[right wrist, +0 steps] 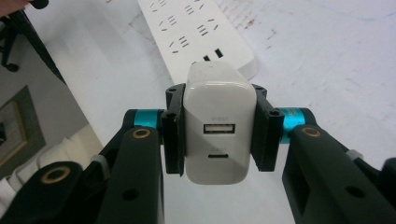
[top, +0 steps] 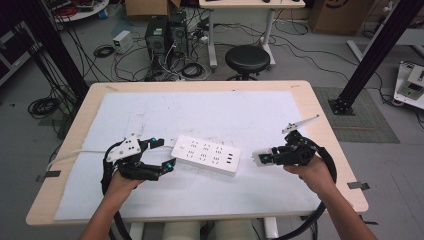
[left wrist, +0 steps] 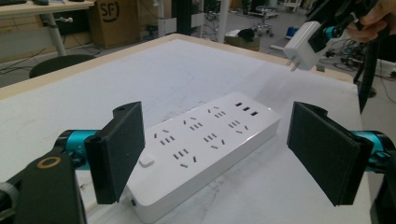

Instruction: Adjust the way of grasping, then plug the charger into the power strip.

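A white power strip (top: 206, 154) with several sockets lies flat on the white mat, mid-table. My left gripper (top: 165, 154) stands open just left of the strip's near end; in the left gripper view its black pads (left wrist: 122, 149) flank that end of the power strip (left wrist: 205, 144) without touching it. My right gripper (top: 265, 158) hovers to the right of the strip, shut on a white USB charger (top: 259, 158). The right gripper view shows the charger (right wrist: 219, 123) clamped between both pads, its ports facing the camera, with the power strip (right wrist: 196, 32) beyond it. The charger (left wrist: 303, 44) has prongs pointing down.
The white mat (top: 200, 112) covers most of the wooden table (top: 305, 92). A black stool (top: 247, 59) stands behind the far edge, with computers and cables on the floor. Black frame posts (top: 372, 50) rise at both sides.
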`<state>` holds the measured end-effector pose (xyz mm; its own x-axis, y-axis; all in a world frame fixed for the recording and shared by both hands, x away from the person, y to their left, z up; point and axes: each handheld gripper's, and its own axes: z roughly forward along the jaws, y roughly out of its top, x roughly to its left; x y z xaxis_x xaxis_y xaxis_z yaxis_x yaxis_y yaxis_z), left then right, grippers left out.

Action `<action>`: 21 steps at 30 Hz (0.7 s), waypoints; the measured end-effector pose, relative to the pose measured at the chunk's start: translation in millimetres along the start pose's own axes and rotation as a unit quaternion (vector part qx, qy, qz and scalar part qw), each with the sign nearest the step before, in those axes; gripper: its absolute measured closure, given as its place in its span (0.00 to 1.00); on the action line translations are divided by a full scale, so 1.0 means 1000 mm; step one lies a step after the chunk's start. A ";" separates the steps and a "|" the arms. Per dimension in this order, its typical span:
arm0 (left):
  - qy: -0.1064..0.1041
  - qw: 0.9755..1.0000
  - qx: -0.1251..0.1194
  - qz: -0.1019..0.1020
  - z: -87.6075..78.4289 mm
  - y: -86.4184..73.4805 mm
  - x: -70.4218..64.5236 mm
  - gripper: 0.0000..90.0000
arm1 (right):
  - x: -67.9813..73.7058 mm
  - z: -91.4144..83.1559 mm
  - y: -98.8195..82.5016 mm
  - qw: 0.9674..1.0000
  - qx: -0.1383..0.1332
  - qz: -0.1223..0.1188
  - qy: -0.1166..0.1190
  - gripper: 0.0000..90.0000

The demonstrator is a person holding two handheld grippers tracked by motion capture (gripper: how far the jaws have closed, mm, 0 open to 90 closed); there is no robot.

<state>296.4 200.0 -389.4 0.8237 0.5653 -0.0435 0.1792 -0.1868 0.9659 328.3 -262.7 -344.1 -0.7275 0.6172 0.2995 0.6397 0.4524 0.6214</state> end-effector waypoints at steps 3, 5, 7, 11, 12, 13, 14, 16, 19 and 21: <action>-0.001 1.000 0.002 0.002 -0.001 0.000 0.000 0.21 | -0.001 -0.007 0.000 1.000 -0.006 -0.010 -0.006 0.71; -0.001 1.000 0.003 0.001 -0.001 -0.001 0.000 0.21 | -0.002 -0.010 0.000 1.000 -0.007 -0.018 -0.012 0.71; 0.002 1.000 0.001 0.002 -0.002 0.000 0.000 0.21 | -0.003 -0.011 0.001 1.000 -0.007 -0.024 -0.016 0.71; 0.004 1.000 0.004 0.004 -0.007 -0.001 0.001 0.21 | -0.003 -0.011 0.007 0.998 -0.001 -0.045 -0.033 0.71; 0.006 1.000 0.005 0.003 -0.008 -0.002 0.001 0.21 | -0.002 -0.011 0.009 0.998 0.001 -0.047 -0.036 0.71; 0.008 1.000 0.006 0.004 -0.010 -0.002 0.002 0.21 | -0.002 -0.011 0.011 0.998 0.004 -0.047 -0.038 0.71; 0.010 1.000 0.005 0.002 -0.011 -0.002 0.002 0.21 | -0.002 -0.010 0.013 0.998 0.004 -0.050 -0.039 0.71; 0.013 1.000 0.005 0.001 -0.014 -0.003 0.004 0.21 | -0.002 -0.010 0.016 0.998 0.009 -0.055 -0.043 0.71; 0.019 1.000 0.005 0.001 -0.018 -0.005 0.005 0.21 | -0.001 -0.008 0.023 0.997 0.010 -0.065 -0.047 0.71; 0.020 1.000 0.008 0.001 -0.019 -0.006 0.004 0.21 | 0.001 -0.007 0.028 0.996 0.011 -0.071 -0.049 0.71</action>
<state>288.3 219.2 -390.6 0.8014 0.5973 -0.0309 0.1864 -0.2004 0.9618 343.9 -254.2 -321.2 -0.7845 0.6050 0.1365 0.5374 0.5531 0.6366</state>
